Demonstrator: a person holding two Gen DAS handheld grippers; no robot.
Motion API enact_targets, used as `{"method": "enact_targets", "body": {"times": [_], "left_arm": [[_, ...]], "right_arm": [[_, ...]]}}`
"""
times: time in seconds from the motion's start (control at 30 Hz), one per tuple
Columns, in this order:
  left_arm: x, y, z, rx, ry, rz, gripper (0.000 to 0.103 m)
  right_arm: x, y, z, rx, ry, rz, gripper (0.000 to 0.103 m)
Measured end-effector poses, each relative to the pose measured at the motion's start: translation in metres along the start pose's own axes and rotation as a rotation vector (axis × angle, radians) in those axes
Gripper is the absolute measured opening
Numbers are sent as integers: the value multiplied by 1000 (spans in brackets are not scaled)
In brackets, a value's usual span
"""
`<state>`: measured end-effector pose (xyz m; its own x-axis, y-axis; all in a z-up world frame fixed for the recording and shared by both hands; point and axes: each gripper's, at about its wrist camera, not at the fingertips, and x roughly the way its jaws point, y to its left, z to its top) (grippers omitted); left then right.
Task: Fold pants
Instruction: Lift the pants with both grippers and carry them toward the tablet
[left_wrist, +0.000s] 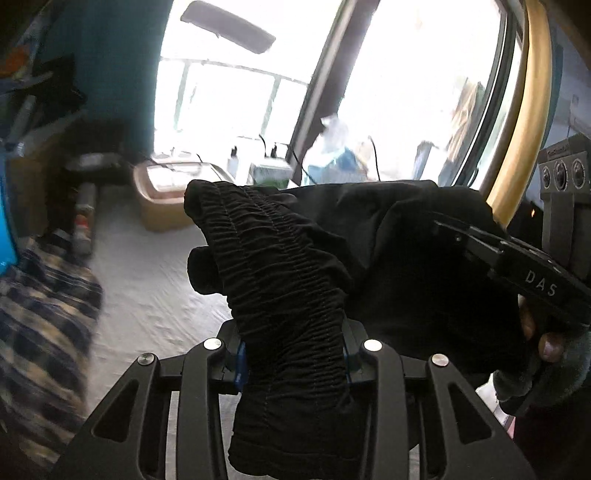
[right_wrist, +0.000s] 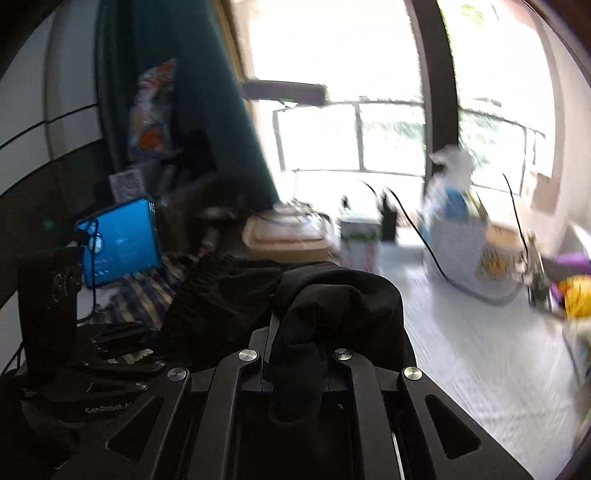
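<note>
Both grippers (left_wrist: 291, 354) (right_wrist: 293, 369) clamp pants (left_wrist: 295, 258) waistband

pants (left_wrist: 295, 266) bunched between the left gripper (left_wrist: 293, 354) jaws, above the bedsheet (left_wrist: 147, 280), storage box (left_wrist: 166, 199) behind, right gripper (left_wrist: 517, 266) alongside

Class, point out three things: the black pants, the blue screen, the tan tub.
black pants (left_wrist: 280, 266), left wrist view, ribbed waistband
blue screen (right_wrist: 122, 240), right wrist view, middle of lit face
tan tub (left_wrist: 166, 210), left wrist view, front wall
</note>
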<state>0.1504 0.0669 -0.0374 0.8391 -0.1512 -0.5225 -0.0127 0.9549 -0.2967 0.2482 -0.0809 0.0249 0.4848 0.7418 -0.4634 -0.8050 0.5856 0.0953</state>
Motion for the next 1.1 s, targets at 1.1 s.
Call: {"method": "enact_targets", "body": {"times": [1.1], "left_arm": [[-166, 181, -4, -144, -146, 346, 35]], "right_arm": [[100, 201, 65, -54, -48, 359, 9]]}}
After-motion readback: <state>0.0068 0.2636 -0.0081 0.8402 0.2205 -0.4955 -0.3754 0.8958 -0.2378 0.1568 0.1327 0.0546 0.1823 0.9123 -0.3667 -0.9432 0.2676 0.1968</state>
